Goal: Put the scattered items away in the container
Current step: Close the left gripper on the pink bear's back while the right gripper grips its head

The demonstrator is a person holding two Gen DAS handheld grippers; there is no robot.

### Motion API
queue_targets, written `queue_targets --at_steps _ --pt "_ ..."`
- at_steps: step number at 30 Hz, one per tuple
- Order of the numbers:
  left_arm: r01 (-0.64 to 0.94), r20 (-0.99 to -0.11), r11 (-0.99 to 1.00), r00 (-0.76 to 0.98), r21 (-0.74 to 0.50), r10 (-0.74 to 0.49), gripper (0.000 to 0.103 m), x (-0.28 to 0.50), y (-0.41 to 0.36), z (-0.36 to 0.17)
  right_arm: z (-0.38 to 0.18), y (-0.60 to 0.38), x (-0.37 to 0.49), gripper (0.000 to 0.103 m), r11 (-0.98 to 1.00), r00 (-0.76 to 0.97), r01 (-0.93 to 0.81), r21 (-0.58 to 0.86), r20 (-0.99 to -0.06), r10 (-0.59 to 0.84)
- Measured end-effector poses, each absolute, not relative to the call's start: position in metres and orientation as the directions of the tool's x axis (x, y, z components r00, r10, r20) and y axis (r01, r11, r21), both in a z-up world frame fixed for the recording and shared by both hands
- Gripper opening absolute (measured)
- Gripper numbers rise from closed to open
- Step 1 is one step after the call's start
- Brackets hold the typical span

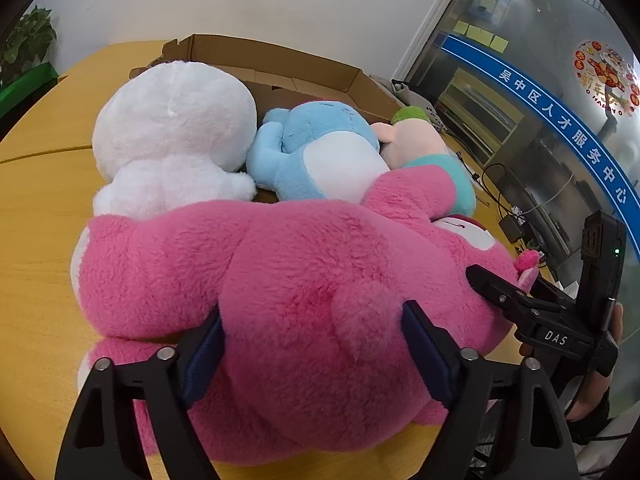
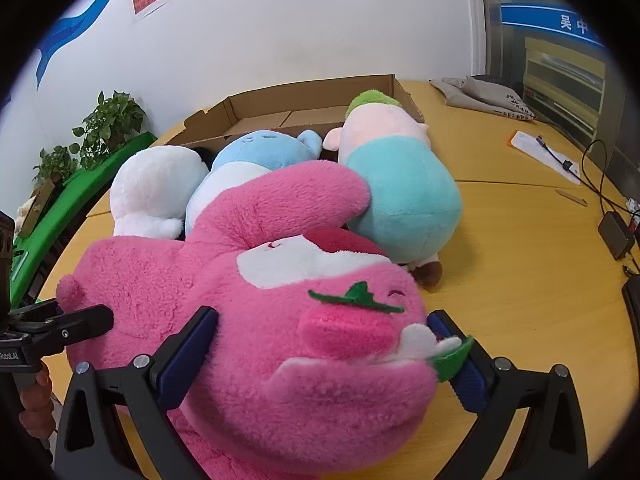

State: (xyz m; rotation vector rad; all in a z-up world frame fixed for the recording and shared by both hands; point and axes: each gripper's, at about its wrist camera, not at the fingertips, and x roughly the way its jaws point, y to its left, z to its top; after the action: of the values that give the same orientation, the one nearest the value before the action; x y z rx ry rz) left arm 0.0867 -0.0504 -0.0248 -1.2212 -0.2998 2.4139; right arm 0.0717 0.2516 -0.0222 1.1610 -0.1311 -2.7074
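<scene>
Evidently you're mid-task: both tools, left tool point(image 1: 314, 344) and right tool point(image 2: 324, 350), clench the pink plush bear point(image 1: 280, 280) above the desk point(image 1: 36, 216); the cardboard box point(image 1: 280, 64) at twelve o'clock holds no plush fully yet.

**Access to Box Obstructed by Plush Toys**

The near side of the cardboard box point(image 2: 288, 100) was blocked. A white plush point(image 1: 172, 128), a blue plush point(image 1: 320, 148) and a peach-and-teal plush point(image 2: 400, 184) lay pressed side by side across its front edge, leaving no gap between them. The large pink plush point(image 1: 280, 280) lay directly in front of these, touching all three, and filled the table point(image 2: 520, 280) space between both grippers and the box. Open floor remained inside the box behind the toys, near the rear wall. To the right, bare table was available, bounded by a cable point(image 2: 596, 184), a black adapter point(image 2: 616, 236) and a folded cloth bag point(image 2: 484, 96).
</scene>
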Motion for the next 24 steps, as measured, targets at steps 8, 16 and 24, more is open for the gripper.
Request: queue_targets --at_steps 8,16,24 --pt "-0.272 -0.702 -0.882 -0.534 -0.385 0.471 0.063 0.091 -0.058 -0.023 -0.025 0.249 0.071 0.102 -0.976 -0.672 0.138 0.166 -0.709 -0.216" --pt "-0.283 -0.684 -0.876 -0.547 -0.392 0.483 0.054 0.098 -0.061 -0.021 -0.019 0.240 0.081 0.085 -0.977 -0.683 0.176 0.117 -0.700 -0.207" --pt "-0.283 -0.668 -0.871 -0.560 -0.401 0.489 0.049 0.107 -0.065 -0.015 -0.010 0.243 0.093 0.069 -0.973 -0.687 0.186 0.136 -0.690 -0.228"
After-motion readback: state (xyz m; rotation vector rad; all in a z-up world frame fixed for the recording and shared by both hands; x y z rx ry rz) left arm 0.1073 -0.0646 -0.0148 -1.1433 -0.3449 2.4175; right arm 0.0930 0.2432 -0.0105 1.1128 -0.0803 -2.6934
